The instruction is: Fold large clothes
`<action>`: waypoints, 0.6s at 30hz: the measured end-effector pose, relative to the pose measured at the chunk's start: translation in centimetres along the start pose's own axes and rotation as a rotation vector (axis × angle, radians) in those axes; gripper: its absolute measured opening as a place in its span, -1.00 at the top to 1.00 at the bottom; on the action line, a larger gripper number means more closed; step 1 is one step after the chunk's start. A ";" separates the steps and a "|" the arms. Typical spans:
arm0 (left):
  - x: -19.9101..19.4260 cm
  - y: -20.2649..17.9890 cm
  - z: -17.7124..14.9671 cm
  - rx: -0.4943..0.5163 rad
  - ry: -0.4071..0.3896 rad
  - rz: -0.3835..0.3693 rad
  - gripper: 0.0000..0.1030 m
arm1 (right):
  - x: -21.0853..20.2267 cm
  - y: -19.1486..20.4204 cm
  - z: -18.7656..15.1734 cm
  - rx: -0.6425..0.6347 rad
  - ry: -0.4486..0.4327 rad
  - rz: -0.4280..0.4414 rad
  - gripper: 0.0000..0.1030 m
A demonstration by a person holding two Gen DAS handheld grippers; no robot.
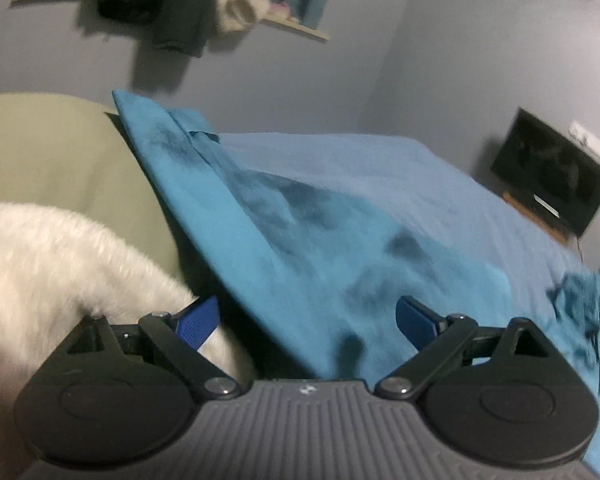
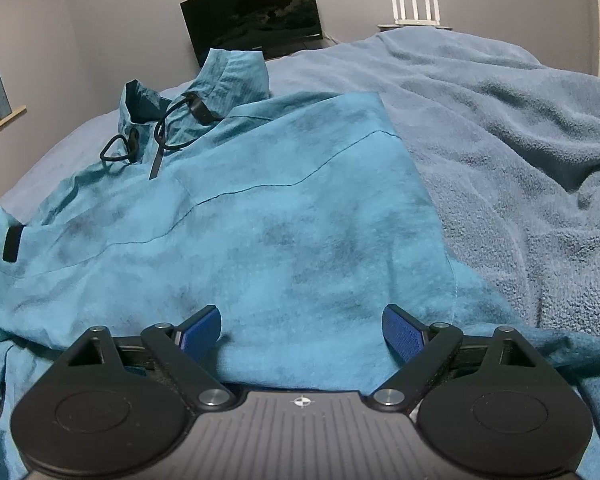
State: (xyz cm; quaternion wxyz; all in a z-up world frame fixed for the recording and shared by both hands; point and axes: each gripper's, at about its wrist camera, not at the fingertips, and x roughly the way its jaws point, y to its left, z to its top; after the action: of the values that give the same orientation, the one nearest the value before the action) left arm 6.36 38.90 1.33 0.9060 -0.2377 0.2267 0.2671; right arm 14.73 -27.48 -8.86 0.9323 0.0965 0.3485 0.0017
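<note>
A grey-walled bedroom held a bed point(image 2: 520, 160) under a blue fleece blanket. Our teal jacket point(image 2: 260, 216) lay spread on the bed. Both the left gripper point(image 1: 307, 322) and right gripper point(image 2: 302, 330) hovered over it, jaws wide and empty. The jacket looked light, limp and slippery; its hem seemed the best hold.

Jacket point(image 2: 292, 216): teal, mottled with darker patches, thin fabric. Lies spread on the bed, partly folded, one straight folded edge running along its right side in the right wrist view. Seam line crosses the top panel diagonally. Collar end point(image 2: 228, 76) stands up, crumpled, at the far side; black drawcords point(image 2: 168, 132) loop out beside it. Small black tab point(image 2: 12, 243) on the left portion. Left wrist view: same jacket point(image 1: 284, 232), a flat folded panel with a straight left edge, blurred.
</note>
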 end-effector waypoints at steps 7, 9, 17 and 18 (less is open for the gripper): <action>2.4 0.3 1.6 -0.074 -0.074 0.062 -0.52 | 0.6 1.0 -0.2 -0.052 -0.006 -0.030 -0.75; 3.1 -0.4 1.8 -0.021 -0.053 0.089 0.69 | 0.7 1.2 -0.3 -0.067 -0.009 -0.033 -0.75; 0.1 -4.8 2.8 0.185 -0.146 0.106 1.00 | 0.5 1.3 -0.3 -0.069 -0.010 -0.002 -0.75; -0.7 -5.8 3.1 0.201 -0.170 0.083 1.00 | 0.4 1.2 -0.2 -0.064 -0.011 0.003 -0.75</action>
State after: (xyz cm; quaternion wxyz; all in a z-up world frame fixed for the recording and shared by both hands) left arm 10.14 36.00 5.95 0.9293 -0.1125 0.1844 0.2994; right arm 15.00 -26.23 -9.10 0.9368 0.0673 0.3429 0.0136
